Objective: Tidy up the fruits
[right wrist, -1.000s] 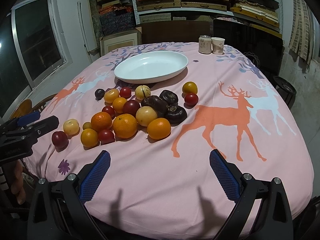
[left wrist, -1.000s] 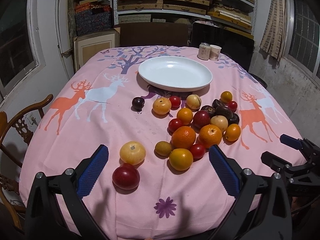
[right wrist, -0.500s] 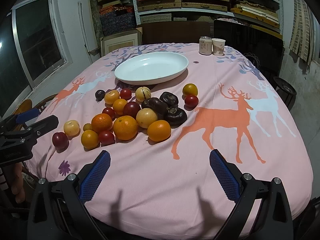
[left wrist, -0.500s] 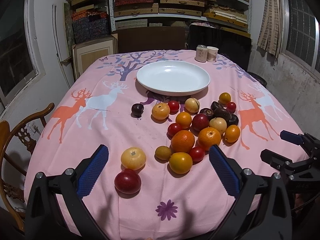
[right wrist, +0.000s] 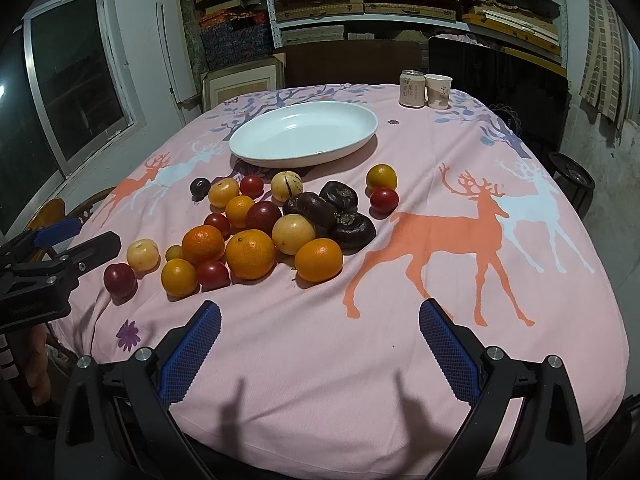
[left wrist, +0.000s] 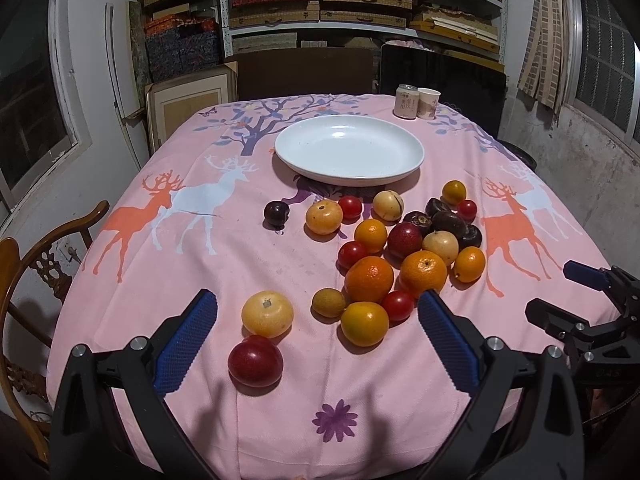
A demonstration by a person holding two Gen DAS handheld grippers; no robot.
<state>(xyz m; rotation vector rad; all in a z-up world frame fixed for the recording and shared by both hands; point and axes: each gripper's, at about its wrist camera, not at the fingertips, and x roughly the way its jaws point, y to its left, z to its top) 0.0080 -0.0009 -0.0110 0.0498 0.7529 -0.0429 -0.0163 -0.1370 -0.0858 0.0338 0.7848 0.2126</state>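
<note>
Several fruits lie loose on a pink deer-print tablecloth [left wrist: 192,264]: oranges [left wrist: 369,279], red tomatoes, dark fruits and yellow ones. A red plum [left wrist: 255,361] and a yellow fruit [left wrist: 267,313] lie nearest my left gripper [left wrist: 316,336], which is open and empty just above the table's near edge. An empty white oval plate [left wrist: 349,149] sits behind the pile, also in the right wrist view [right wrist: 303,133]. My right gripper [right wrist: 319,350] is open and empty over bare cloth, right of the pile [right wrist: 250,253].
A can [left wrist: 406,101] and a paper cup [left wrist: 428,103] stand at the table's far edge. A wooden chair [left wrist: 36,264] is at the left. Shelves with boxes fill the back wall. The right gripper shows at the right in the left wrist view [left wrist: 576,300].
The left wrist view has risen and pulled back slightly, so the fruits sit a little lower in frame. The right gripper has barely moved. Both stay open.
</note>
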